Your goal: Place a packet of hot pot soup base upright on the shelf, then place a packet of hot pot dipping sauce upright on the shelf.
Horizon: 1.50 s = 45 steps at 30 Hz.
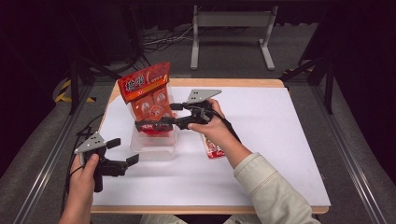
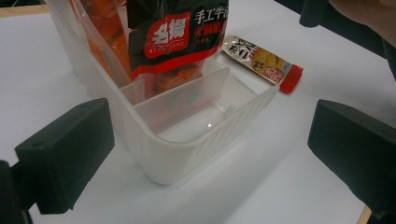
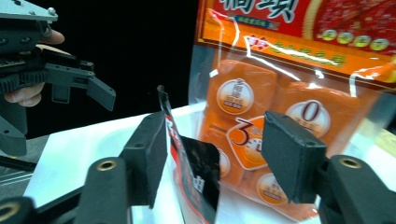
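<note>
Two tongs released: right tongs (image 1: 154, 122) dropping black pouch (image 3: 198, 177) into bin (image 1: 152, 149); left tongs (image 1: 125, 151) idle beside.

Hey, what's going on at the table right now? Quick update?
Right tool open over the clear bin, black-and-red packet loose between its jaws. Left tool open, idle beside bin. Big orange snack bag standing in bin. Nothing blocking.

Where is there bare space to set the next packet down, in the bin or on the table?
Free: the bin's near compartment, in front of its divider, and the white table right of the loose sachet. Crowded: the far compartment, where the orange snack bag and the black-and-red packet stand, with the right gripper open around the packet.
</note>
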{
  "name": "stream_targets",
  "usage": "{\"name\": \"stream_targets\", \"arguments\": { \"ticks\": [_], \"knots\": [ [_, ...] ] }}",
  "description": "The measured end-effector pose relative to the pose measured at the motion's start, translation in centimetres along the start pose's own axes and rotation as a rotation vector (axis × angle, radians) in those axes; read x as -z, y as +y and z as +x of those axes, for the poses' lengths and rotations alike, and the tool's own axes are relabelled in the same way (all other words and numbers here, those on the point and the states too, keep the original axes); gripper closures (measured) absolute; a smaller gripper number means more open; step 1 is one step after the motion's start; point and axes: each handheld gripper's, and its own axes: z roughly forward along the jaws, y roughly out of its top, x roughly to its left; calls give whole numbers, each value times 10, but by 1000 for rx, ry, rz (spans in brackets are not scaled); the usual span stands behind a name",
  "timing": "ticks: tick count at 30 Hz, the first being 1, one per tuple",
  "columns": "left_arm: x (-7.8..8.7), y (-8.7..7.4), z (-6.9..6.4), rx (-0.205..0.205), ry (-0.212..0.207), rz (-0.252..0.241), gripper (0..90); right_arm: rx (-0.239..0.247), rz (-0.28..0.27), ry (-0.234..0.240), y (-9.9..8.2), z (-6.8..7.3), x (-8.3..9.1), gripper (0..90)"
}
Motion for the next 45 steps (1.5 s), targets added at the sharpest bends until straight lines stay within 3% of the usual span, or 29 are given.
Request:
{"name": "stream_targets", "arguments": {
  "ticks": [12,17,20,22,28,34,38,45],
  "knots": [
    [-3,4,-1,-5,-6,-3,14,14,26,-74,5,-8,37,365],
    [-3,3,0,-7,0,-1,14,13,29,-64,5,-16,52,366],
    [-3,4,0,-7,2,-5,14,22,40,-87,4,-21,60,345],
    [-3,4,-1,-6,2,-4,14,39,49,-111,3,-23,63,311],
    [-2,3,1,-6,6,-1,13,-16,50,-123,-1,-35,76,219],
    [-2,3,1,0,8,-3,14,-31,58,-153,-6,-43,84,47],
    [-2,3,1,-2,8,-3,14,-78,60,-194,-9,-51,90,50],
    [-1,2,1,5,9,-4,14,-78,77,-223,-13,-60,102,171]
  ]
}}
